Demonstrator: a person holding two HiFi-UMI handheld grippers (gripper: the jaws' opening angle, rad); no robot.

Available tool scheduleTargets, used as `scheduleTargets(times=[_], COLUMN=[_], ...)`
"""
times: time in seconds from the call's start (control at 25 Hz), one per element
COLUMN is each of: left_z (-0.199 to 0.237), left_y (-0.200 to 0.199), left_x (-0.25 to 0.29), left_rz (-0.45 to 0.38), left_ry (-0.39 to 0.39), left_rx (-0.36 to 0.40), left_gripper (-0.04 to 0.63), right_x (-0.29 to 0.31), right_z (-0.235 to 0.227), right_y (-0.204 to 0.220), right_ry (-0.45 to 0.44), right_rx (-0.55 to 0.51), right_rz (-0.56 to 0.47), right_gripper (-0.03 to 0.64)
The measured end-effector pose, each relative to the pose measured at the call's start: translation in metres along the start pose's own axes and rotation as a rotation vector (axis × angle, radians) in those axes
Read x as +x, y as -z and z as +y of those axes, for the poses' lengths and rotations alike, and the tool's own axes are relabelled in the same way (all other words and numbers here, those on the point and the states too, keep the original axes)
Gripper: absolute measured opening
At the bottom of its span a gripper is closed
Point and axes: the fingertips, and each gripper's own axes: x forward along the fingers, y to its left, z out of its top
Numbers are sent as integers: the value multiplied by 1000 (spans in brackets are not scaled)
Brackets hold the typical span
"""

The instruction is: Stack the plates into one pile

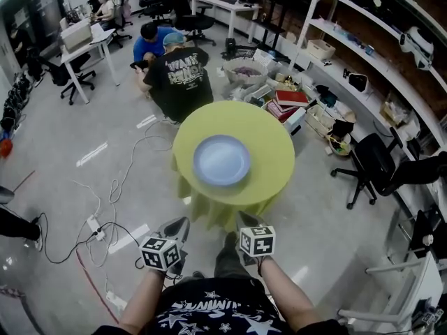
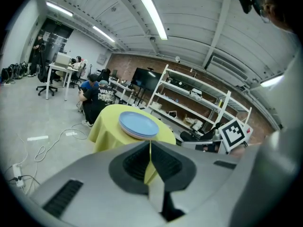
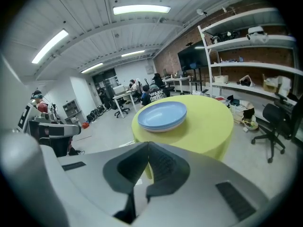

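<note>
A pile of light blue plates [image 1: 221,160] rests near the middle of a round table with a yellow-green cloth [image 1: 276,152]. Both grippers hang short of the table's near edge, close to my body. My left gripper [image 1: 177,223] is shut with nothing between its jaws; in its own view the plates [image 2: 138,124] lie ahead, beyond the closed tips [image 2: 150,143]. My right gripper [image 1: 245,219] is also shut and empty. From its view the pile [image 3: 162,115] sits on the table [image 3: 210,122] past the joined tips [image 3: 147,144].
Two people crouch on the floor behind the table [image 1: 178,75]. Boxes and books [image 1: 286,103] lie by the table's far right. Shelves [image 1: 363,61] and an office chair [image 1: 374,166] stand at the right. Cables and a power strip [image 1: 94,223] trail across the floor at the left.
</note>
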Motion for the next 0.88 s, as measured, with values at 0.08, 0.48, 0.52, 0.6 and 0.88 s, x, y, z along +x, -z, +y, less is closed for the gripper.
scheduleTargets(times=[0.08, 0.48, 0.52, 0.6, 0.88], left_z=[-4, -12, -13, -15, -13], left_y=[3, 18, 17, 15, 13], left_x=[-9, -45, -47, -50, -53], left_rz=[-2, -1, -4, -10, -25], left_ry=[13, 51, 55, 59, 66], left_rx=[9, 54, 66, 87, 106], left_gripper=[20, 20, 20, 20, 20], right_x=[-7, -32, -33, -36, -34], right_z=[8, 45, 47, 50, 53], right_y=[7, 31, 32, 34, 38], right_ry=[4, -17, -20, -23, -16], right_rx=[-5, -10, -9, -11, -2], right_rz=[-6, -48, -53, -57, -67], right_gripper=[15, 14, 14, 14, 14])
